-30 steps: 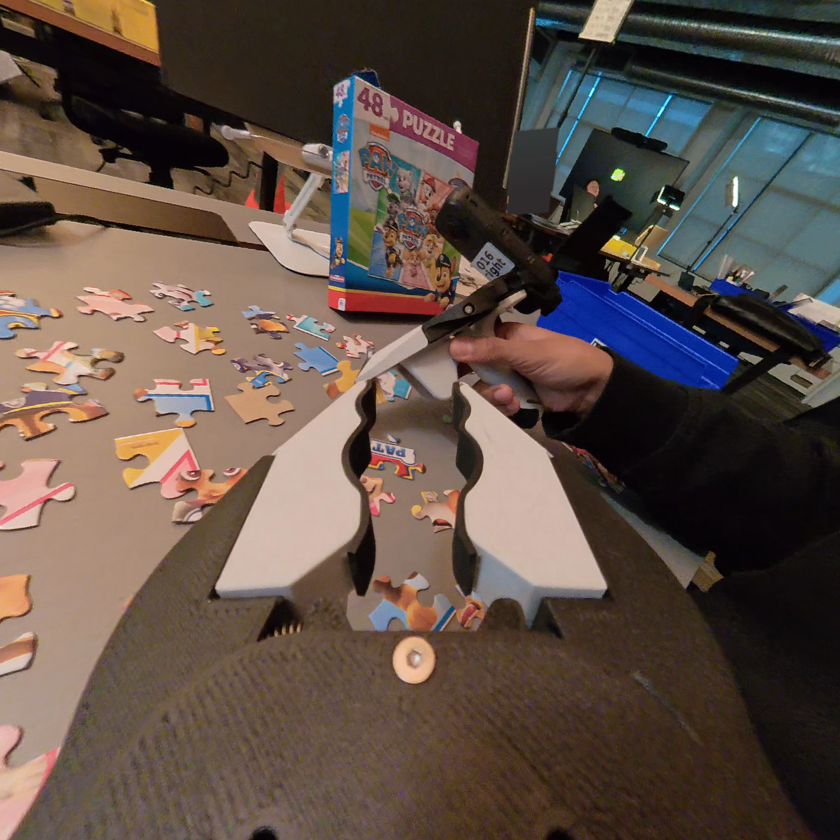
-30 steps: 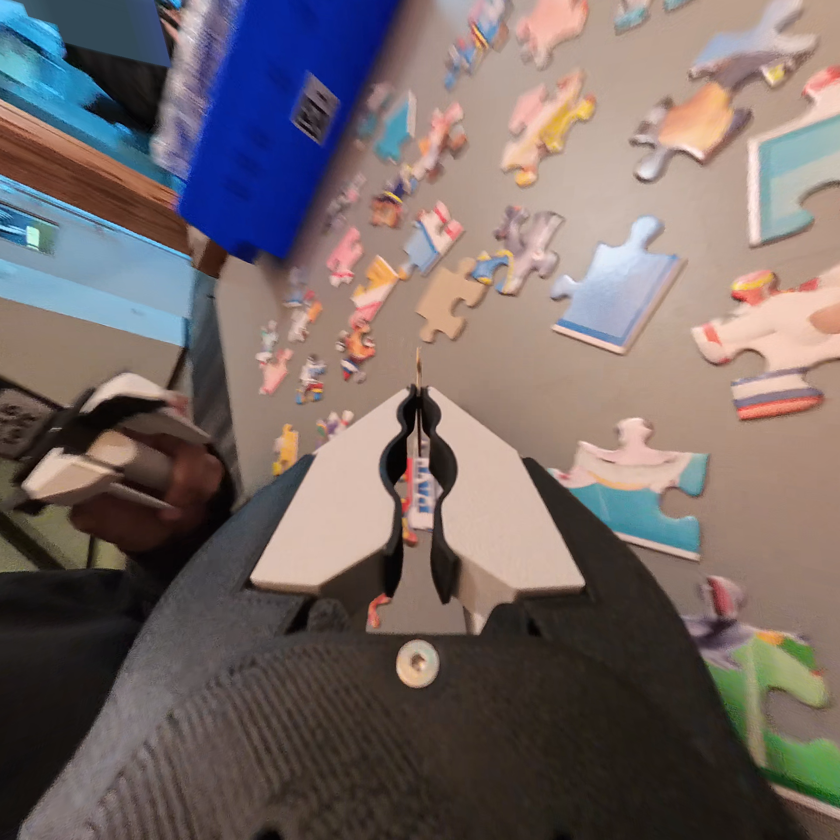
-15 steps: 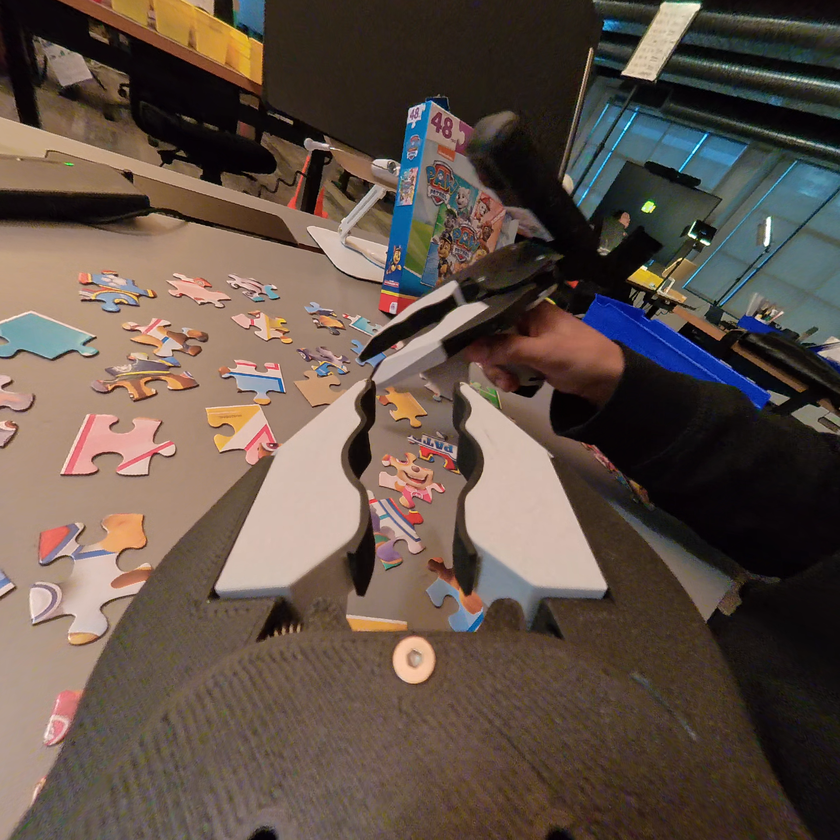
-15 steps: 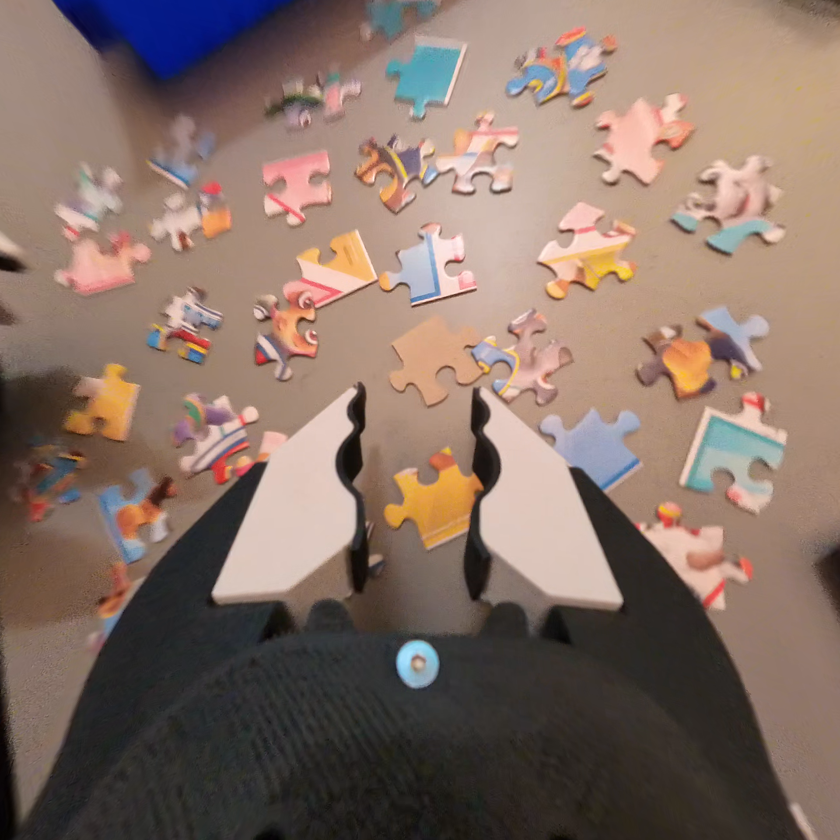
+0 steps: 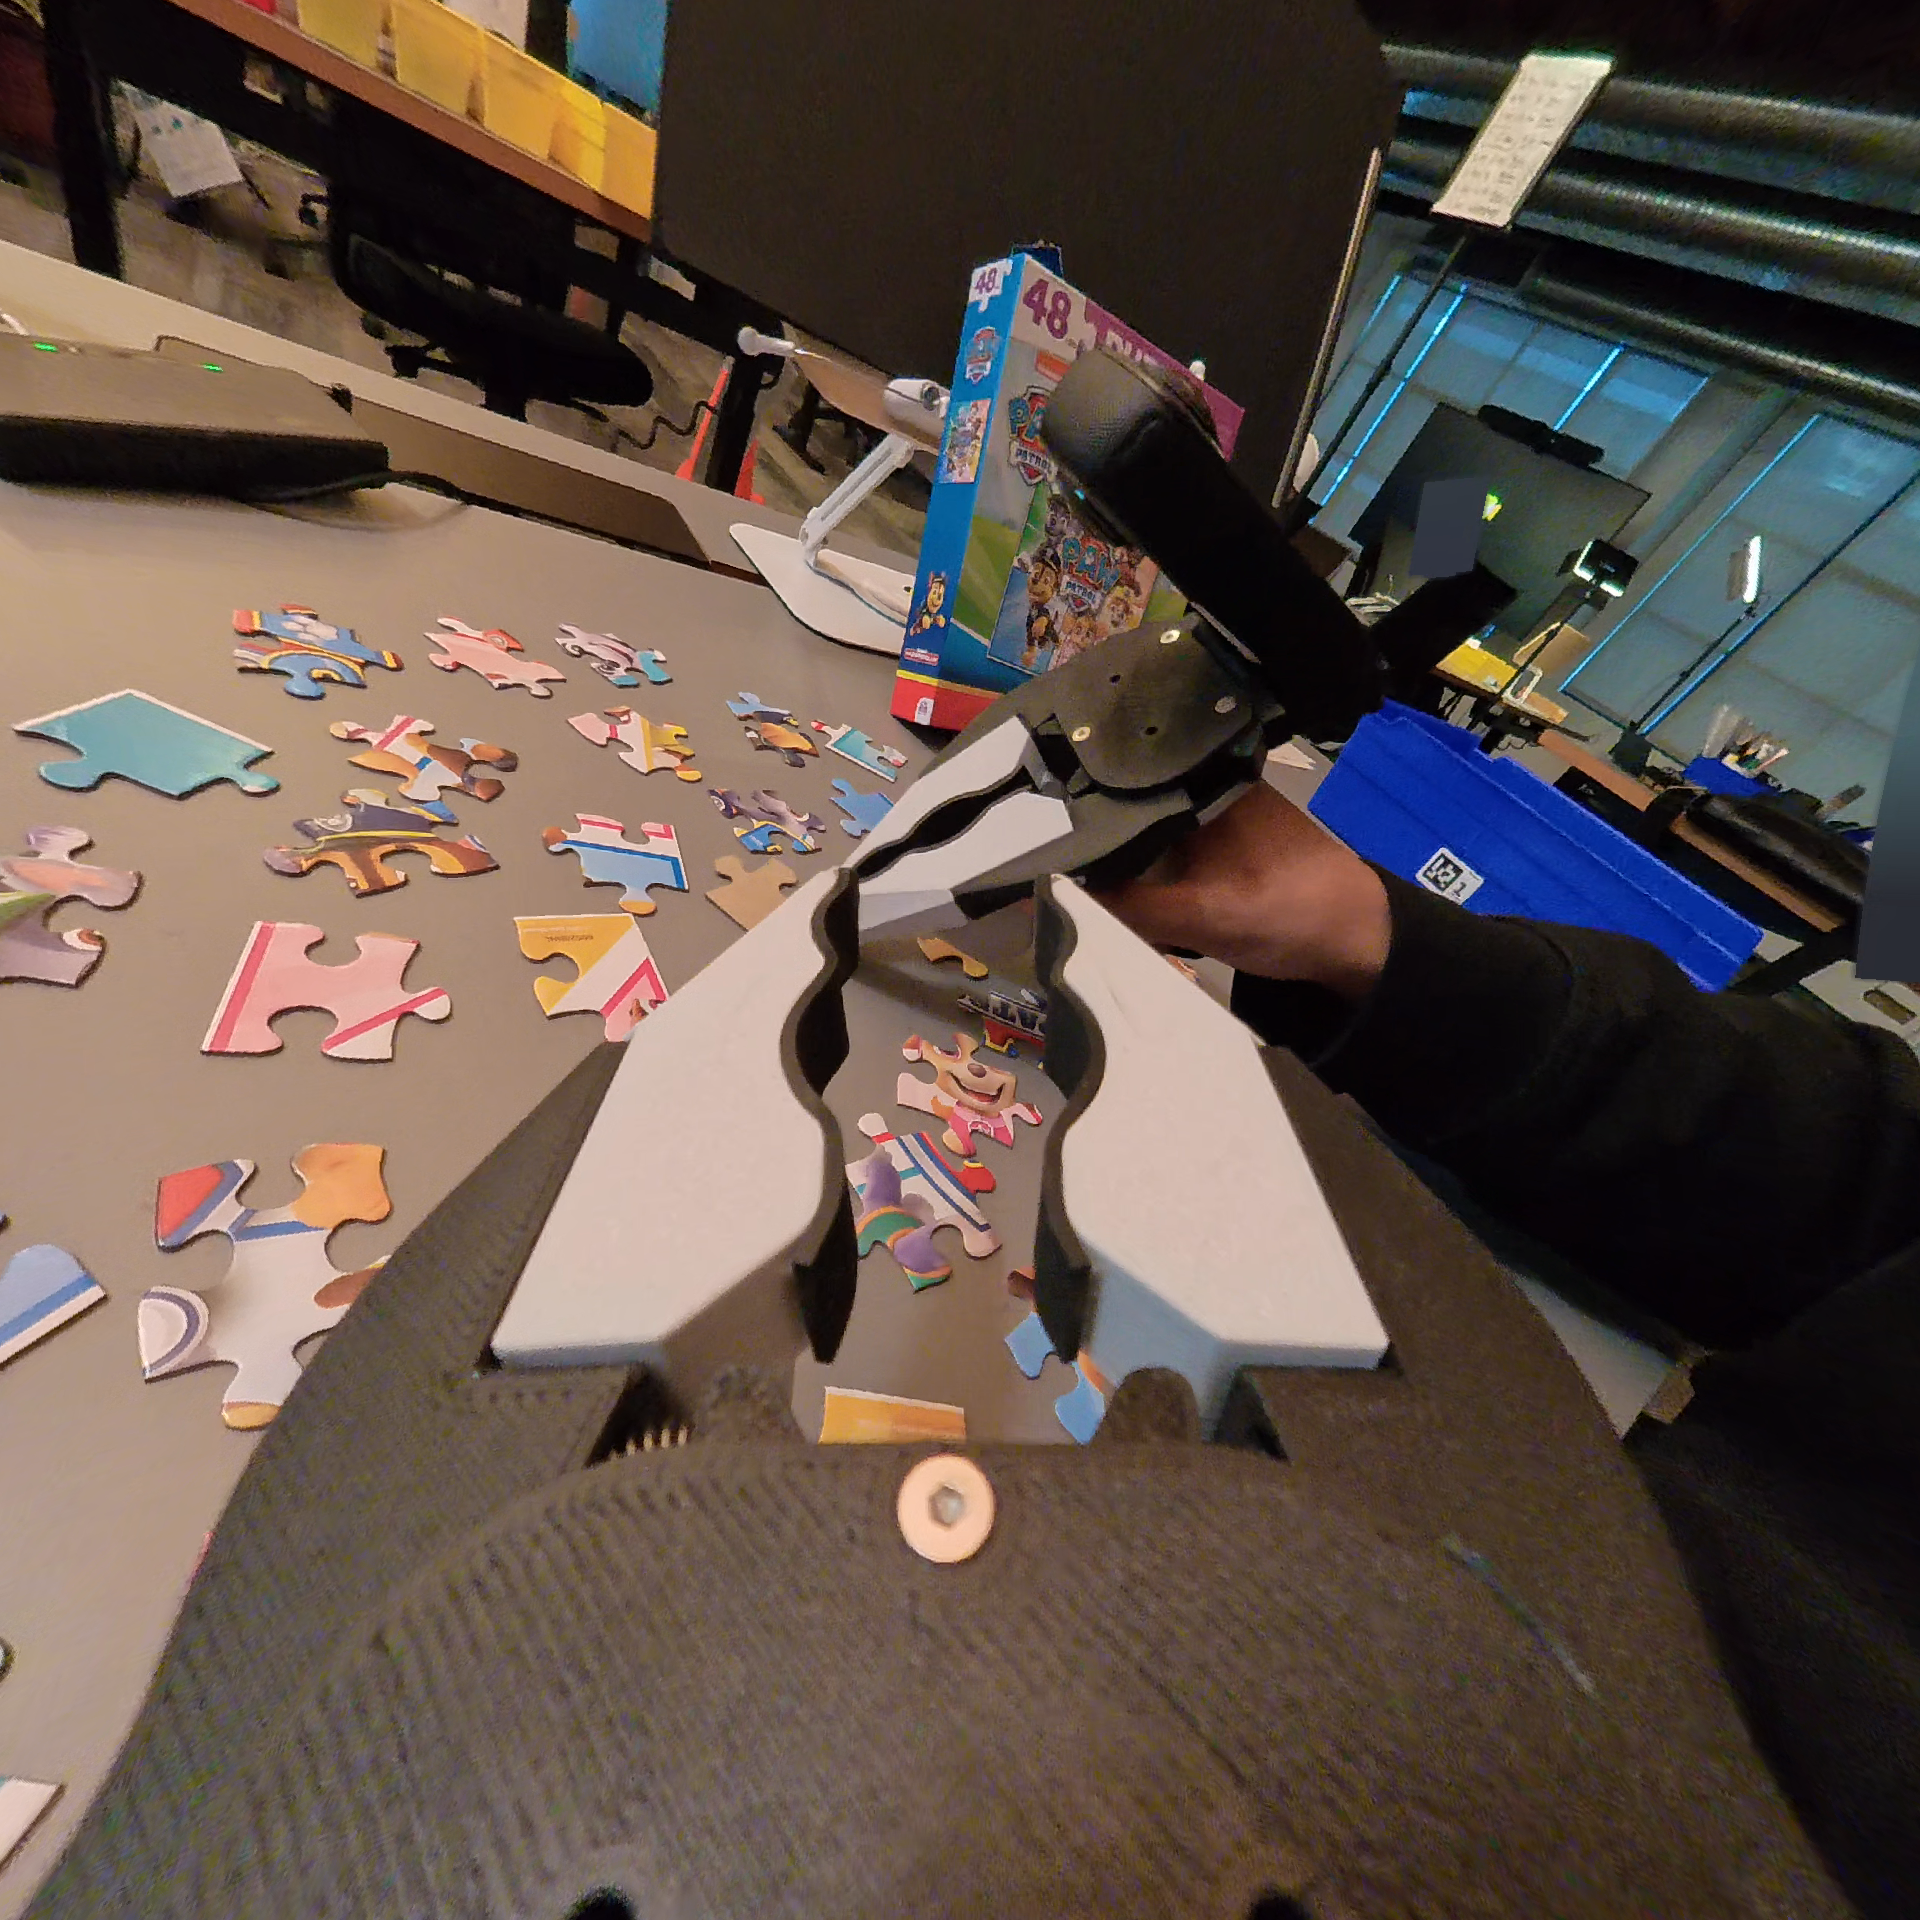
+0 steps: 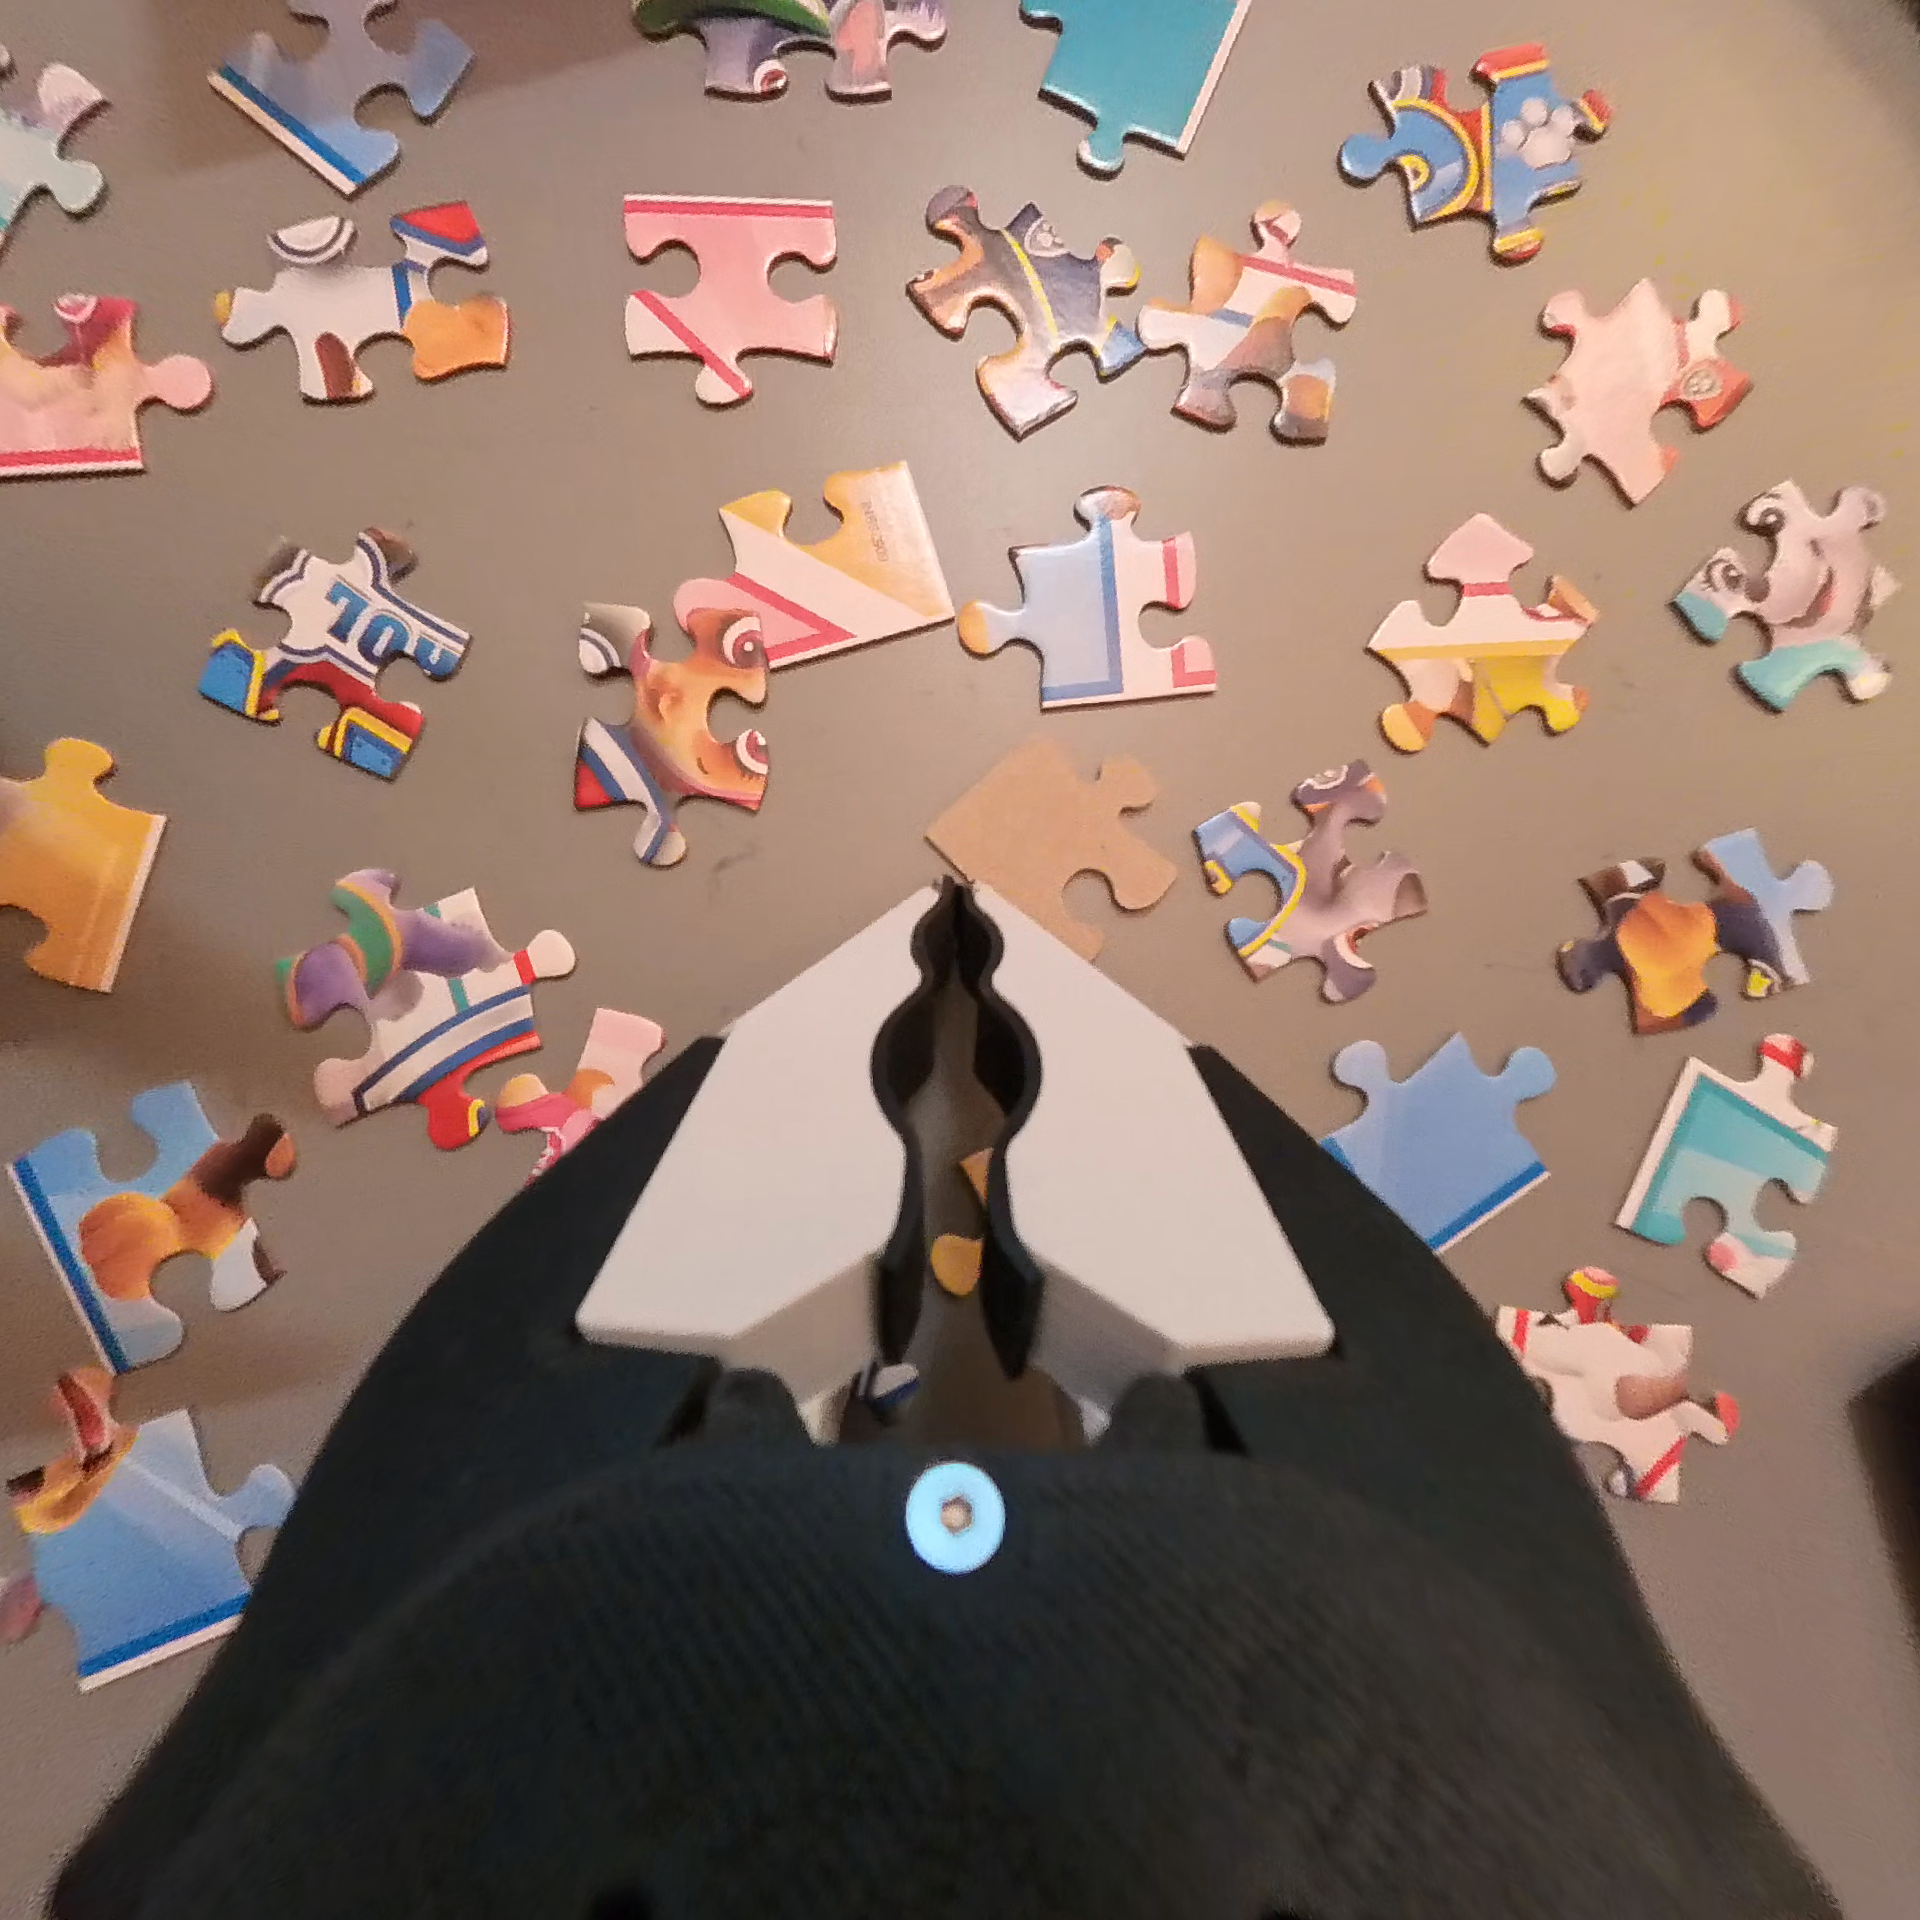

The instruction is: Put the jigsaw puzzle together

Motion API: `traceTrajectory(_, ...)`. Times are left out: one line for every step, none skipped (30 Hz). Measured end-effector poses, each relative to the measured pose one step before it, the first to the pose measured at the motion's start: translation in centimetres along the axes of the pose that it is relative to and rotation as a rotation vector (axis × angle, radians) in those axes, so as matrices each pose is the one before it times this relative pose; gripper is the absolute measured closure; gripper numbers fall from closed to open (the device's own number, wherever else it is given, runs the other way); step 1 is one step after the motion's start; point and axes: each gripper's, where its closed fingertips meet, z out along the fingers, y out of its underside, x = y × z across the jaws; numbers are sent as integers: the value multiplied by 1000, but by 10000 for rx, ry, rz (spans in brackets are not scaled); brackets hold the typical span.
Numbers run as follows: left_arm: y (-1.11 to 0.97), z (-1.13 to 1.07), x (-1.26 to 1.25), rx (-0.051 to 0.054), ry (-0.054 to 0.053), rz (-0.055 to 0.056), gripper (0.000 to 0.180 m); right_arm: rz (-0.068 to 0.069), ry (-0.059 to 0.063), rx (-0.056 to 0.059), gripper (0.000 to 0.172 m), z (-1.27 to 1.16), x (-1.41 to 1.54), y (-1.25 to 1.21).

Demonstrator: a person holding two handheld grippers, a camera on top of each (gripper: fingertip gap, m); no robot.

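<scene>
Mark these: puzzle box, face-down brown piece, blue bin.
puzzle box (image 5: 1023,561), left wrist view, front face.
brown piece (image 6: 1049,831), right wrist view, centre of its cardboard back.
blue bin (image 5: 1538,831), left wrist view, side wall.

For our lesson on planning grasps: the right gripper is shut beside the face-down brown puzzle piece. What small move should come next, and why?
Probably open the right gripper. Its fingertips meet with nothing visible between them, right at the edge of the brown piece, which lies flat on the table. Shut fingers cannot take any piece.
</scene>
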Motion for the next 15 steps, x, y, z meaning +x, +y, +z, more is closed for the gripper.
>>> traceTrajectory(-51, -39, -31, 18, -22, 10, 150, 44, -122, -6, 172, -53, -188, 22)
traceTrajectory(-24, -20, 1, 3, -22, 25, 150, 107, -209, 29, 172, -82, -254, -21)
traceTrajectory(-12, -2, 27, -10, -13, 29, 150, 142, -218, 85, 172, -116, -237, -107)
traceTrajectory(-12, 15, 48, -7, -7, 31, 150, 120, -179, 150, 172, -221, -157, -224)
traceTrajectory(0, 14, 46, -9, -6, 29, 150, 64, -87, 208, 172, -291, -5, -334)
traceTrajectory(-1, 15, 49, -8, -4, 29, 150, 2, 28, 218, 172, -309, 189, -390)
traceTrajectory(14, 42, 36, -3, -2, 23, 150, -80, 113, 196, 172, -257, 293, -410)
traceTrajectory(39, 47, 33, -8, 8, 4, 150, -151, 195, 147, 167, -16, 407, -368)
traceTrajectory(66, 64, 38, -25, 27, -15, 150, -194, 133, 53, 145, 102, 368, -268)
traceTrajectory(88, 80, 51, -33, 33, -18, 150, -236, -16, -103, 128, 277, 179, -12)
traceTrajectory(63, 50, 36, -25, 18, -6, 150, -215, -84, -147, 122, 396, 139, 107)
traceTrajectory(24, 20, 44, -14, 6, 10, 150, -150, -98, -109, 119, 474, 160, 146)
traceTrajectory(-29, -2, 40, 1, -2, 25, 150, -78, -142, -163, 116, 505, 131, 261)
traceTrajectory(-77, -48, 21, 20, -19, 36, 150, -10, -202, -246, 114, 479, 11, 383)
traceTrajectory(-83, -61, -4, 30, -29, 37, 150, 66, -220, -146, 112, 351, -85, 230)
